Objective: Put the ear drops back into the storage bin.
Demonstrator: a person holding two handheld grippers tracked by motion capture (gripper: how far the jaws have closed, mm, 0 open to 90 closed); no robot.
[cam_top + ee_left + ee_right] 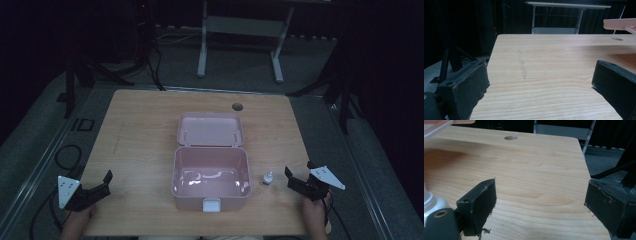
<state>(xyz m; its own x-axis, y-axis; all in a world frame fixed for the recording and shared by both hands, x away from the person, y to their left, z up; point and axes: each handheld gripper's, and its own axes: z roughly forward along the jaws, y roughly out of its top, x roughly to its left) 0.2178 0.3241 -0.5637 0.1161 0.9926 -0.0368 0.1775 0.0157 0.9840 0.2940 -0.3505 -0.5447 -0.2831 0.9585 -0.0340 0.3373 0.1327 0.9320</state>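
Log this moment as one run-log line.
box: open, empty, mid-table | bottle: upright, right of box | left gripper: open, holds nothing | right gripper: open, beside bottle

The wooden table (140, 130) has a round hole (237, 106) near its far edge and a faint scuff line (522, 65) on its left half. Beyond it stands a white-legged frame (240, 30) on grey floor (240, 70) (black stands and cables (150, 65) sit to both sides).
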